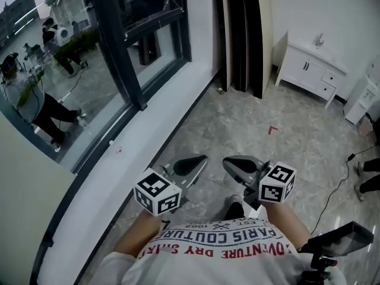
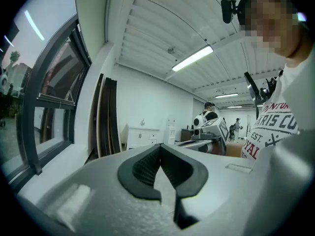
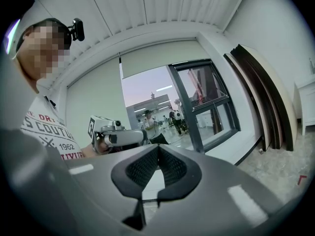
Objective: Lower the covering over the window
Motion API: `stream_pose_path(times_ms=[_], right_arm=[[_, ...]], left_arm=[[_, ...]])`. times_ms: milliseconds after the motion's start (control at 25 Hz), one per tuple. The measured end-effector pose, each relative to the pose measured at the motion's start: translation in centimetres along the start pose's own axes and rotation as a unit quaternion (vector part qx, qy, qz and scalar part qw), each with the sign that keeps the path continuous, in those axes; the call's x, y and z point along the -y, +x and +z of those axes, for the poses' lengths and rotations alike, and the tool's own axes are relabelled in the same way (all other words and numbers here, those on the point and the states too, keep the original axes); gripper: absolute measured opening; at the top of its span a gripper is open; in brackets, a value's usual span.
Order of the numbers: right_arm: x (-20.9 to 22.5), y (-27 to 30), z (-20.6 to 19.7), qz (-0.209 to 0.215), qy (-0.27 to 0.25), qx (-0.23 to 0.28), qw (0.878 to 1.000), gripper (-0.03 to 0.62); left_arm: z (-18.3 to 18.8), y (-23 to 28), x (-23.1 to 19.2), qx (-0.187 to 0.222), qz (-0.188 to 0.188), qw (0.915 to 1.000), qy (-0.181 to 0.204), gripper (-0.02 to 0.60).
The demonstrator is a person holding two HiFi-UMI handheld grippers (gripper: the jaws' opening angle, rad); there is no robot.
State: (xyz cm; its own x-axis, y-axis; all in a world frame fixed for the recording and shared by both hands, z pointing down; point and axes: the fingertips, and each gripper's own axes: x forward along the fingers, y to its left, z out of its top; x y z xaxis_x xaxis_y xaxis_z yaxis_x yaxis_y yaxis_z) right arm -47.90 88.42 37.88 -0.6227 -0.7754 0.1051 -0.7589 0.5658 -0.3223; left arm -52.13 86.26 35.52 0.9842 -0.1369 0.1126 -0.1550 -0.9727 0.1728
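First, take stock. Left gripper (image 1: pixel 199 161) and right gripper (image 1: pixel 230 162) both pinched fully shut on nothing, held close together and roughly level in front of the belly, well short of the window (image 1: pixel 119 58). No part of the job begun yet, by the look of it.

Next, find the covering: a pale blind (image 3: pixel 152 60) rolled up high across the top of the glass, seen only in the right gripper view, lower edge well above the frame's crossbar. Look for the thin dark line (image 3: pixel 119 65) hanging at the blind's left end in that view. Possibly the pull cord, though too fine to be sure.

Step up to the white sill (image 1: pixel 148 129), raise one gripper toward that end, and spread its jaws before arriving rather than at the last instant. Close squarely on the cord or the bottom bar, deep between the ribbed pads. Pull straight down in even strokes. Avoid sideways tugs, likely to skew the roll or slip the grip. Keep the other gripper free for taking over, hand under hand. Mind the dark boards (image 1: pixel 243 34) leaning in the corner.
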Motion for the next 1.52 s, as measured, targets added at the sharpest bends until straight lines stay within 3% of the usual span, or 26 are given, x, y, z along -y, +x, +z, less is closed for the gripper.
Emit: stream_pose_path(times_ms=[480,720,1000,1120,1520], right_arm=[[16.2,-2.2,0.8,-0.027,0.051,0.006,0.998,0.000],[25.4,-4.1,3.7,-0.037,0.057,0.003,0.998,0.000],[34.6,-8.1,7.1,-0.044,0.052,0.009,0.998,0.000],[36.9,-9.2,8.0,-0.048,0.053,0.016,0.997,0.000],[42.5,-7.2,9.0,-0.042,0.058,0.009,0.997,0.000]], left_arm=[[-2.4,14.1,-6.5,-0.054,0.000,0.9979,-0.035,0.002],[-0.6,23.8,-10.2,-0.057,-0.001,0.9974,-0.044,0.002],[1.9,35.0,-11.0,-0.057,-0.023,0.9976,-0.030,0.002],[2.7,37.3,-11.3,-0.058,-0.023,0.9979,-0.018,0.002],[2.5,40.8,-16.5,-0.053,-0.014,0.9976,-0.041,0.002]])
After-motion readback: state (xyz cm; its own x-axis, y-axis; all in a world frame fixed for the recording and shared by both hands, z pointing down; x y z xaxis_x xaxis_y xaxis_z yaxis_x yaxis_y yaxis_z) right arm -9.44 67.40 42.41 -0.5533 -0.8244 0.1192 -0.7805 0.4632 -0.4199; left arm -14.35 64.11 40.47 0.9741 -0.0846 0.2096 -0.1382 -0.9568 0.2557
